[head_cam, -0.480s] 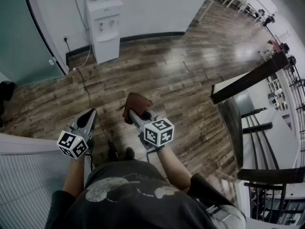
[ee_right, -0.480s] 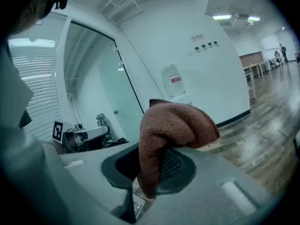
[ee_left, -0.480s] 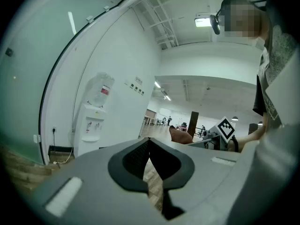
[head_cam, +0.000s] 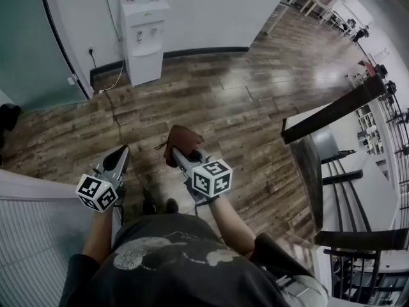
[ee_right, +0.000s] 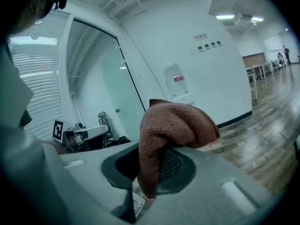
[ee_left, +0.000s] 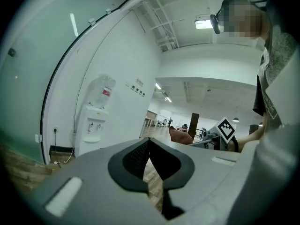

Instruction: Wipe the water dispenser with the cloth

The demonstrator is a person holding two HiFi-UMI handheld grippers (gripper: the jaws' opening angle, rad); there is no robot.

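A white water dispenser (head_cam: 144, 38) stands against the far wall, well ahead of both grippers; it also shows in the left gripper view (ee_left: 92, 125) and the right gripper view (ee_right: 182, 95). My right gripper (head_cam: 181, 151) is shut on a brown cloth (head_cam: 181, 141), which bunches up over its jaws (ee_right: 174, 125). My left gripper (head_cam: 120, 156) is shut with nothing in it, its jaws meeting (ee_left: 149, 159). Both are held over the wooden floor in front of the person.
A power cord (head_cam: 108, 85) runs from a wall socket along the floor by the dispenser. A glass partition (head_cam: 32, 50) is at the left. A dark railing and desk (head_cam: 326, 117) stand at the right. The person's feet (head_cam: 161, 205) are below the grippers.
The view has shifted slightly: the water dispenser sits a little nearer and more to the right. Both grippers keep their pose and the cloth stays held.
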